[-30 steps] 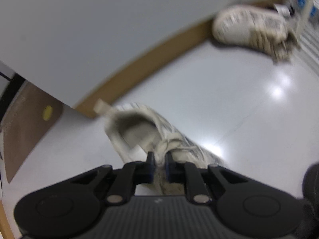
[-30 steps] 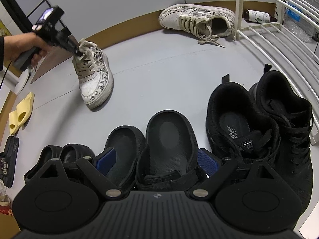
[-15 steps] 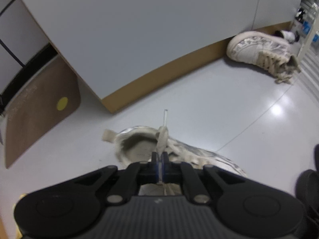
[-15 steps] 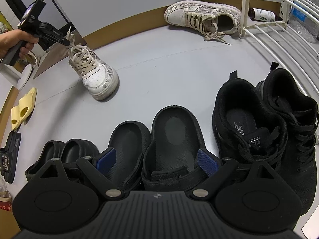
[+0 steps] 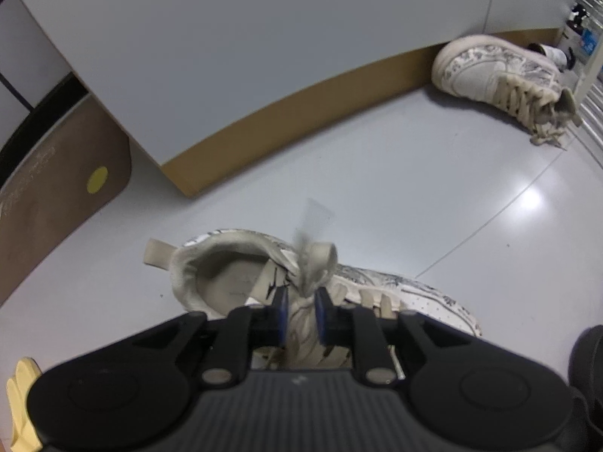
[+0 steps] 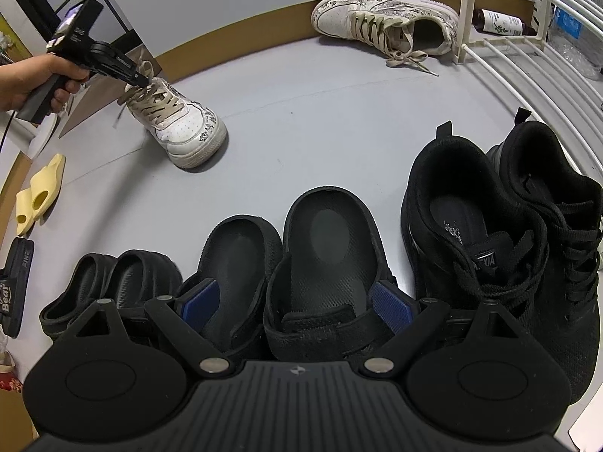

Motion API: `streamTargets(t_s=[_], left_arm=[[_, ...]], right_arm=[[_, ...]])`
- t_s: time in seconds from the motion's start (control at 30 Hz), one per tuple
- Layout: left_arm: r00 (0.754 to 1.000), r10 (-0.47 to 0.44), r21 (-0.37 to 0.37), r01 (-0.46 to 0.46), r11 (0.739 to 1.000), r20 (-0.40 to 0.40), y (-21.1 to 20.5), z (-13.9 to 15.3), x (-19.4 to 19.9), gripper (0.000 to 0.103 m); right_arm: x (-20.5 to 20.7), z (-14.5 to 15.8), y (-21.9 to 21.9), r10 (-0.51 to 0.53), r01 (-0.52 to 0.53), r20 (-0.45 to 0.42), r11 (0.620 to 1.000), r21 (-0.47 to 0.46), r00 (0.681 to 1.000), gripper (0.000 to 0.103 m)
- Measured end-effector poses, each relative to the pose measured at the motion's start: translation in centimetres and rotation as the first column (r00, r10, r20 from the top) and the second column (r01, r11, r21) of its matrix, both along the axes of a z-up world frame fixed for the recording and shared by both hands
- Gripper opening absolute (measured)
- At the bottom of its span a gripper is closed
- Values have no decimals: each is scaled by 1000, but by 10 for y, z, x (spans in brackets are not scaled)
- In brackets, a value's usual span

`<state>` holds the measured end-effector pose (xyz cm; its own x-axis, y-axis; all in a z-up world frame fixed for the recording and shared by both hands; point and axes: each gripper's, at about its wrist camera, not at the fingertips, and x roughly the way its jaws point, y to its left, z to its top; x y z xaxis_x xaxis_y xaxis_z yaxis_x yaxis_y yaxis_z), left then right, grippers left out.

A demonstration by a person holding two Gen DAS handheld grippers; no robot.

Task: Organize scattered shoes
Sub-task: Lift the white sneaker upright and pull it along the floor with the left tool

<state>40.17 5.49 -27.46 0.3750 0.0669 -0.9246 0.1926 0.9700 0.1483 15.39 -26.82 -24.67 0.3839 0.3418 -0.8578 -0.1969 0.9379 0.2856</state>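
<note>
Two white lace-up sneakers with grey print are counted: one (image 5: pixel 320 286) on the grey floor (image 5: pixel 377 173) under the left gripper (image 5: pixel 300 307), the other (image 6: pixel 384 19) tipped by the wall beside a white wire rack (image 6: pixel 527 52). Two black lace-up trainers (image 6: pixel 490 241), two black open-back clogs (image 6: pixel 297 256), two small black clogs (image 6: pixel 109 278) and two yellow slides (image 6: pixel 37 196) are seen. The left gripper, held in a hand (image 6: pixel 30 83) and pointed steeply down, has just been opening slightly; bunched beige laces (image 5: pixel 312 263) sit between its jaws, contact cannot be told. The right gripper (image 6: pixel 294 301) is spread wide over the clogs, nothing gripped.
</note>
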Motion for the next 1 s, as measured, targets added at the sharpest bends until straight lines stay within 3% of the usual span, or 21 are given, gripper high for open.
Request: streamTargets(t_s=[0.13,0.2,0.23,0.27,0.3,0.33,0.37,0.43,0.57,0.7,0.8,1.0], left_arm=[[1000,5,-10,-5,1000,-3,1,-4,4,22],[1000,6,2,-6,1000,-6,0,-5,4,36],[1000,1,15,-1,1000,-14,-1,-6,4,55],[1000,-11,22,11,1000,-19,-2,-8,4,62],[1000,-22,33,23,999,-22,-3,-11,3,61],[1000,-20,37,21,999,-20,-3,-13,3,54],[1000,-15,37,15,999,-18,-3,-14,3,38],[999,-2,-39,1,999,-33,1,-14,5,19],[999,-31,-29,30,999,-44,-1,-10,5,13],[1000,14,-51,-13,999,8,10,12,3,11],[1000,16,-69,-17,997,-10,18,15,1,9],[996,74,-170,-64,983,56,35,27,-8,8]], right_arm=[[-3,-1,-1,2,-2,-3,1000,-6,1000,92],[-3,-2,-2,3,-3,-4,1000,-5,1000,92],[-3,-2,-1,5,-5,-4,1000,-5,1000,92],[-3,-2,-1,7,-7,-4,1000,-4,1000,92],[-3,-2,-1,8,-8,-4,1000,-4,1000,92],[-3,-2,0,10,-10,-4,1000,-4,1000,92],[-3,-2,0,12,-12,-4,1000,-3,1000,92],[-3,-2,0,17,-17,-3,1000,-3,1000,92],[-4,-4,-1,15,-15,-8,1000,-7,1000,92],[-4,-4,0,17,-17,-10,1000,-4,1000,92],[-4,-4,1,18,-18,-11,1000,-2,1000,92],[-5,-5,-1,22,-22,-15,1000,-6,1000,92]])
